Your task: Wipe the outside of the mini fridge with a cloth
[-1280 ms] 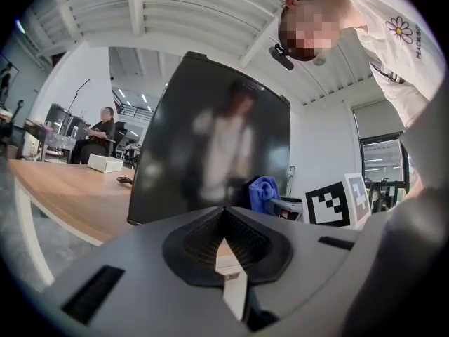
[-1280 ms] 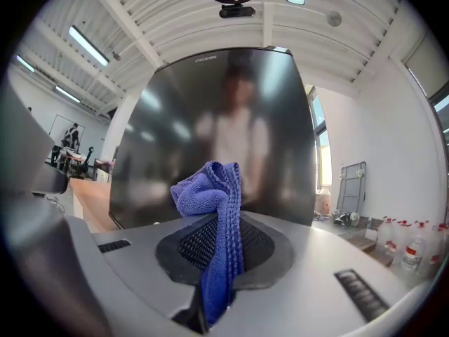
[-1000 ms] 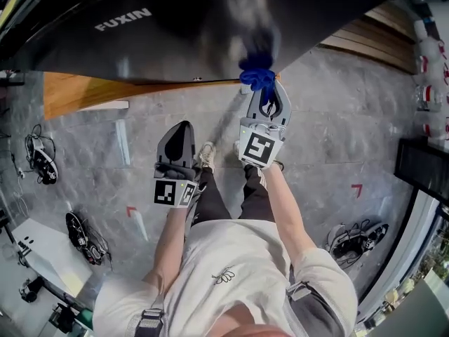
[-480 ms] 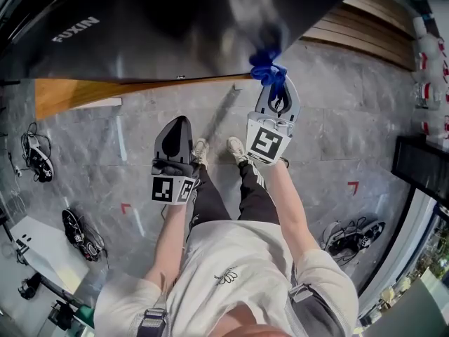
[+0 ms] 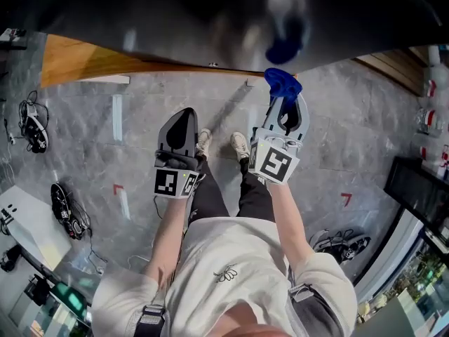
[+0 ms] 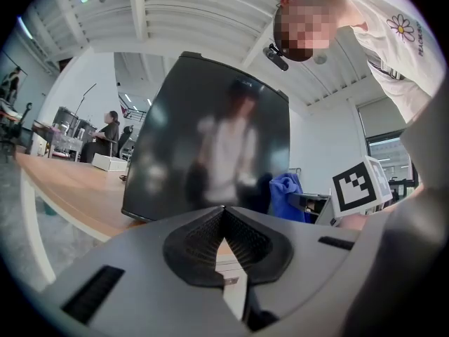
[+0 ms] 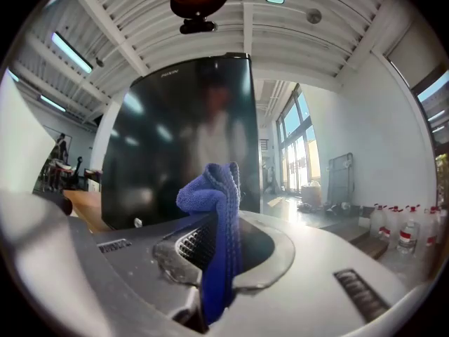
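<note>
Two grippers up: the right gripper has its fingers clenched on the blue cloth, close to the lower front edge of the mini fridge. The left gripper hangs beside it, fingers pressed together, empty. Wiping looks under way; next, press the cloth flat and sweep across the glossy door.

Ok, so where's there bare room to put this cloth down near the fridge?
Bare wood shows on the table left of the mini fridge, ahead of the left gripper. The floor right of the right gripper, which holds the cloth, is open too. Cable bundles crowd the far-left floor.
</note>
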Tool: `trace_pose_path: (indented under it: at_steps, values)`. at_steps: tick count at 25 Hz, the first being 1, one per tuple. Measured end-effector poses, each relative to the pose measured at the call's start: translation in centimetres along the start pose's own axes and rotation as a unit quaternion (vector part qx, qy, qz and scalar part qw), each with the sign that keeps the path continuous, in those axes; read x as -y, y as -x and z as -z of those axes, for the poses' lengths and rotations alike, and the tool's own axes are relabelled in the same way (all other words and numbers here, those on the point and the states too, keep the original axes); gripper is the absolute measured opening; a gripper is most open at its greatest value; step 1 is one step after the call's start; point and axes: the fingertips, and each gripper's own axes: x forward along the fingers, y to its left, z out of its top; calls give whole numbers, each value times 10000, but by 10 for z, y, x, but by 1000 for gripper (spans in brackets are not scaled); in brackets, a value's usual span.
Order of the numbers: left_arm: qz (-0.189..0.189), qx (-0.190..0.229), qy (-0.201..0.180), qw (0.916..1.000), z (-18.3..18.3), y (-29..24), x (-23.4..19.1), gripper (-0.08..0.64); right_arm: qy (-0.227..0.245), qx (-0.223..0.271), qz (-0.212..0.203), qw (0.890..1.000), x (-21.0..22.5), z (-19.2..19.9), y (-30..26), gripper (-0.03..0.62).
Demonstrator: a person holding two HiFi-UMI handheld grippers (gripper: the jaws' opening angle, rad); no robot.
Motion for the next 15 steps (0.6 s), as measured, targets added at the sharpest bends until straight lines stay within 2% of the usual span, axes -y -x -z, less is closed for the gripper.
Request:
trace_pose_path:
  at_steps: [7, 9, 15]
  values:
    - [-276, 44, -76, 9996, -8, 33, -66, 5, -380, 190, -913, 9949, -142, -5, -5, 61]
    - [-316, 21, -32, 9995, -5, 45, -83, 5, -532, 412, -1046, 9922, -185, -10, -9, 61]
    - [-358, -188, -13, 9992, 4, 84, -151, 5, -378, 649, -1303, 9886, -300, 7, -32, 61]
